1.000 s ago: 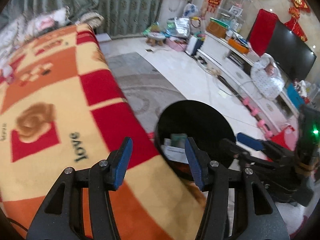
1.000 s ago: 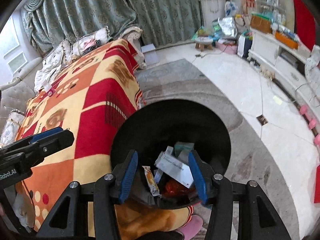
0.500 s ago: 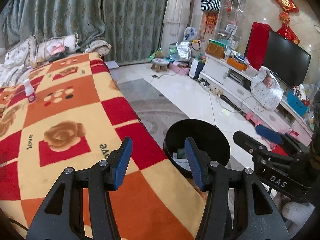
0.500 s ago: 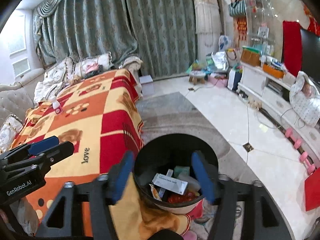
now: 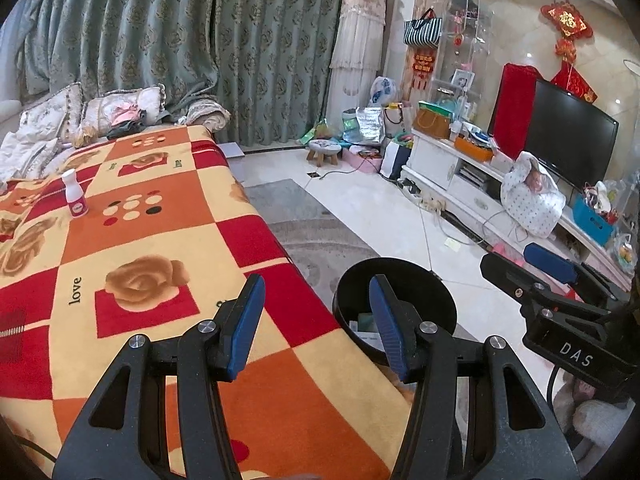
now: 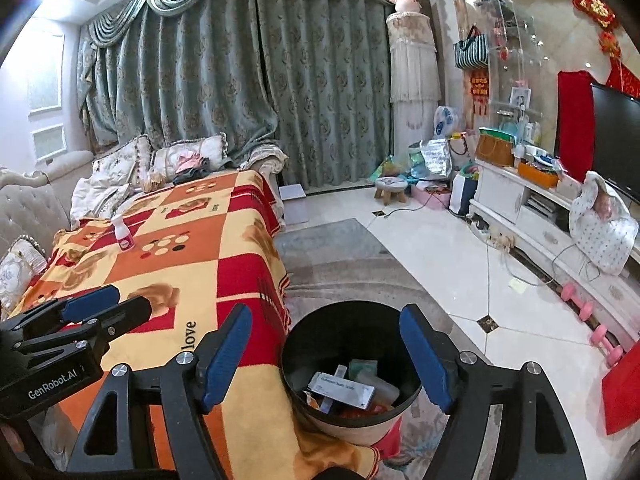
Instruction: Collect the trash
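Left gripper: I hold it above the near edge of the blanket; its blue-padded fingers stand wide apart with nothing between them.
Right gripper: I hold it over the bin; its fingers are spread wide and carry nothing.
Trash bin: black, round and open-topped; it stands on the floor just beside the blanket's draped edge, directly below my right gripper and to the right of my left one.
Trash in bin: a flat white carton with printed text lies on top, over a pale green pack and some red and orange wrappers.
Blanket: red, orange and cream checks with rose motifs and the word "love"; it covers the furniture on my left.
Small bottle: white with a pink label; it stands upright on the blanket, well apart from both grippers.
Cushions: piled at the far end of the blanket.
Curtains: grey-green, patterned, drawn across the far wall.
Television: dark screen on a white low cabinet along the right wall.
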A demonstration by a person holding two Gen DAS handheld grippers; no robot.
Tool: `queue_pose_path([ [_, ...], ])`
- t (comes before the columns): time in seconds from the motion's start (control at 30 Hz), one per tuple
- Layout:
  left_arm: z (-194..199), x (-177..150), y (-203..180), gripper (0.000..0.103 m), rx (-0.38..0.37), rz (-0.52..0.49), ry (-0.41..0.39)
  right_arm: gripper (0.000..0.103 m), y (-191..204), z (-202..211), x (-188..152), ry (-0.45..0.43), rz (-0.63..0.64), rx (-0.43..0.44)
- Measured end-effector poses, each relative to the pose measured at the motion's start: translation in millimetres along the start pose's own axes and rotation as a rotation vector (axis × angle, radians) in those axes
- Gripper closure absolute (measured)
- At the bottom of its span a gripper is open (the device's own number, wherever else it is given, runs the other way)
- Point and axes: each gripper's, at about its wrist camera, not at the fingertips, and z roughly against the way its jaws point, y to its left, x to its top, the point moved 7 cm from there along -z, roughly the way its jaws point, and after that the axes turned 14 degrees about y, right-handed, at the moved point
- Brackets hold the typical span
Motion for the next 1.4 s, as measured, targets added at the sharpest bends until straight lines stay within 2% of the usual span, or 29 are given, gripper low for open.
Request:
queue_pose_path([
  [0.17, 3, 1, 3, 0.050, 0.000, 0.011, -0.011, 0.024, 5, 4, 3, -0.015, 0.014, -0.010],
  [0.43, 3, 0, 6, 0.050, 0.002, 0.014, -0.011, 0.024, 10, 6, 5, -0.025, 0.018, -0.019],
  [1.4, 3, -2, 10, 0.050, -0.002, 0.012, -0.003, 0.023, 11, -5, 2, 0.020, 0.037, -0.018],
])
